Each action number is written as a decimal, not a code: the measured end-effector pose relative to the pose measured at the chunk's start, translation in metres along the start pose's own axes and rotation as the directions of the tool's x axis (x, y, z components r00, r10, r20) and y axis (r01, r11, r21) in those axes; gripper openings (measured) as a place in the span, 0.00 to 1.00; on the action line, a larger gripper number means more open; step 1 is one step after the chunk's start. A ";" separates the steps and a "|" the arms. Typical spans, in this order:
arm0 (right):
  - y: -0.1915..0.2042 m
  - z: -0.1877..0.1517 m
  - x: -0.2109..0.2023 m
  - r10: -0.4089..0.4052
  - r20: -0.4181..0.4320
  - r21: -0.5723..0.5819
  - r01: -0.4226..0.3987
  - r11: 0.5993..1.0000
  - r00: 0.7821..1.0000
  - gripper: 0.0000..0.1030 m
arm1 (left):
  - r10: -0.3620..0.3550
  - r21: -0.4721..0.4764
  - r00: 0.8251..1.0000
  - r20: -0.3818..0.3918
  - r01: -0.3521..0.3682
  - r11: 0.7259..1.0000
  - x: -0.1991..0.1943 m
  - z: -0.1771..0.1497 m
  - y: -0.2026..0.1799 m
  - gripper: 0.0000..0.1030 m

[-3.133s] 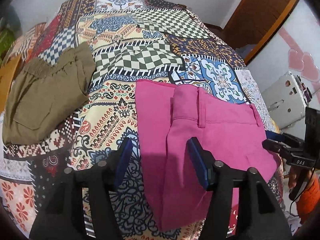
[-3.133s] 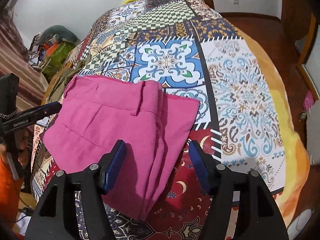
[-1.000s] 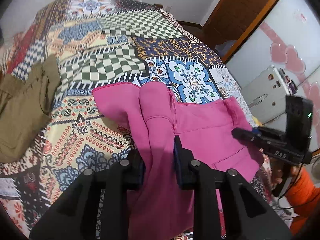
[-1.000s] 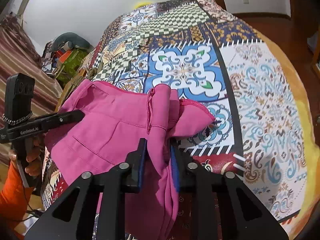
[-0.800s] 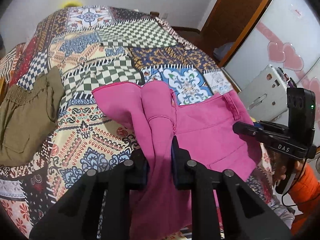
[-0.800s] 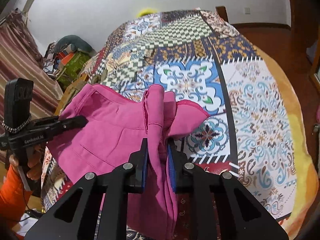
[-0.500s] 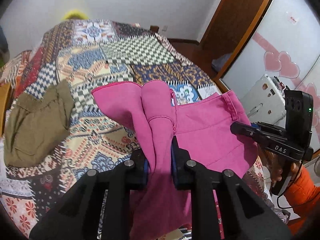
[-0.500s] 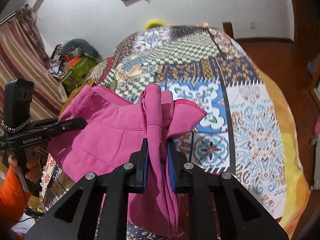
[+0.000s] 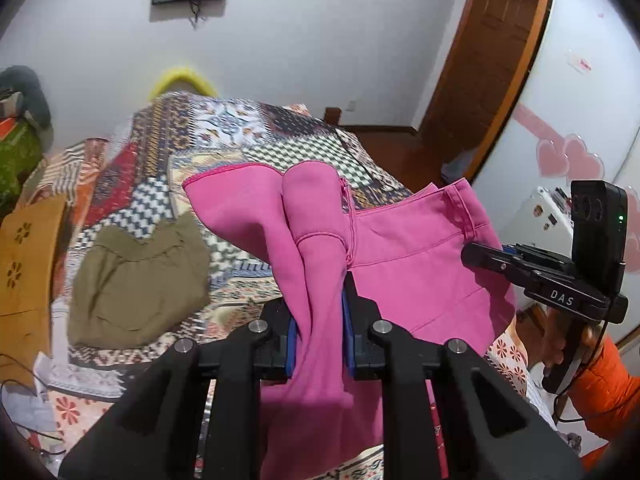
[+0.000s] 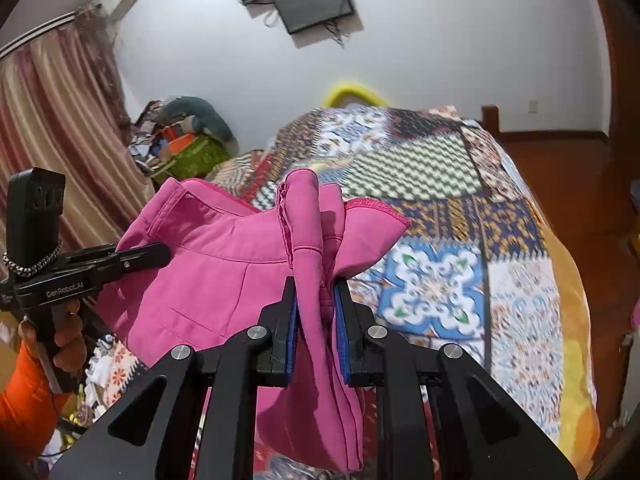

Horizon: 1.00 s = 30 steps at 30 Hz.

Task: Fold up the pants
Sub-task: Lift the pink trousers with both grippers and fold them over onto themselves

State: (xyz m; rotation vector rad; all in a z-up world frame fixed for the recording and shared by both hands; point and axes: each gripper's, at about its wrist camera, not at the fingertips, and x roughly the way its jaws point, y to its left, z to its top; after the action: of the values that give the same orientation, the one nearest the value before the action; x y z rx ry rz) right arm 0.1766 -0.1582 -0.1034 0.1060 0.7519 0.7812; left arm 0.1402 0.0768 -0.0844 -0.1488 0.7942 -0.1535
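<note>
The pink pants [image 9: 404, 264] hang in the air above the patchwork bedspread [image 9: 240, 136], held at both ends. My left gripper [image 9: 318, 312] is shut on a bunched fold of the pink cloth. My right gripper [image 10: 316, 300] is shut on the other bunched end of the pants [image 10: 216, 264]. In the left wrist view the right gripper [image 9: 472, 254] reaches the cloth from the right. In the right wrist view the left gripper [image 10: 160, 252] reaches it from the left. The pants' lower part drapes below both grippers.
Olive green pants [image 9: 136, 280] lie on the bed at left. A wooden board [image 9: 28, 260] stands at the bed's left edge. A pile of bags [image 10: 188, 144] sits by the striped curtain [image 10: 52, 132]. A wall screen [image 10: 308, 0] hangs above; a wooden door [image 9: 492, 60] is at right.
Both grippers closed on the pink pants and lifted them off the bed. In the last half second they rose further and the views tilted up toward the wall.
</note>
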 end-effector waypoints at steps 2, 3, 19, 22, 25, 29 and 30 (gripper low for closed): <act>0.008 0.004 0.004 0.013 0.004 -0.018 -0.013 1.000 1.000 0.14 | 0.016 -0.010 1.000 0.014 -0.015 1.000 -0.009 -0.001 0.007 0.17; 0.013 0.006 0.007 0.021 0.004 -0.026 -0.021 0.999 1.000 0.14 | 0.023 -0.018 1.000 0.020 -0.023 1.000 -0.013 -0.003 0.011 0.17; 0.083 0.019 0.081 0.146 -0.063 -0.088 -0.151 0.985 0.987 0.14 | 0.138 -0.145 0.989 0.059 -0.128 0.981 -0.061 -0.026 0.109 0.17; 0.098 0.024 0.099 0.156 -0.076 -0.103 -0.163 0.981 0.985 0.14 | 0.146 -0.171 0.987 0.061 -0.133 0.976 -0.063 -0.026 0.130 0.17; 0.110 0.031 0.117 0.163 -0.087 -0.121 -0.173 0.977 0.983 0.14 | 0.155 -0.196 0.986 0.055 -0.141 0.970 -0.060 -0.023 0.151 0.17; 0.124 0.042 0.137 0.165 -0.094 -0.149 -0.178 0.973 0.982 0.14 | 0.154 -0.228 0.987 0.054 -0.138 0.964 -0.054 -0.017 0.181 0.17; 0.127 0.045 0.142 0.164 -0.094 -0.157 -0.177 0.972 0.982 0.14 | 0.154 -0.232 0.987 0.055 -0.138 0.963 -0.052 -0.015 0.187 0.17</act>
State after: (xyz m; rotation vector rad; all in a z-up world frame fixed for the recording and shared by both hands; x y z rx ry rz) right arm 0.1966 0.0368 -0.1068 -0.0103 0.7576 1.0138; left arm 0.1091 0.2685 -0.0940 -0.3100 0.7460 0.0832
